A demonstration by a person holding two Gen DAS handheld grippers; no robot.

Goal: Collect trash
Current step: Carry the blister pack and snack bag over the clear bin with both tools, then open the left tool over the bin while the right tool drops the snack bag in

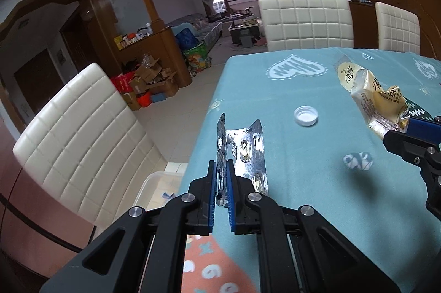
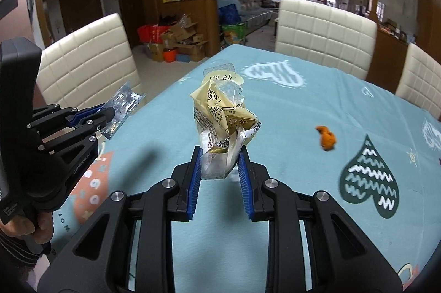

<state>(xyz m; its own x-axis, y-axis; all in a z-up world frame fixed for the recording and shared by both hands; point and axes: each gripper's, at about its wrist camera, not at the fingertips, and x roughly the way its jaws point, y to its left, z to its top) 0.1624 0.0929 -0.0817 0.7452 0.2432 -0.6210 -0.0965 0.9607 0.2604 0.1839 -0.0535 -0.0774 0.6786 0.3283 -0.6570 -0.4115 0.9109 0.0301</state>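
Note:
My left gripper [image 1: 221,169] is shut on a silver pill blister pack [image 1: 245,152] and holds it above the left edge of the table; the pack also shows in the right wrist view [image 2: 121,108]. My right gripper [image 2: 220,155] is shut on a crumpled yellow and clear snack wrapper [image 2: 223,122], held above the table; the wrapper also shows in the left wrist view [image 1: 374,100]. A white bottle cap [image 1: 306,115] lies on the blue cloth ahead of the left gripper. A piece of orange peel [image 2: 326,140] lies on the cloth right of the wrapper.
The table wears a light blue cloth [image 2: 303,105] with heart prints. White padded chairs stand at the left side [image 1: 82,138] and far side [image 1: 306,20]. A clear plastic bin [image 1: 154,188] sits on the floor below the table's left edge. Boxes [image 1: 148,83] are piled beyond.

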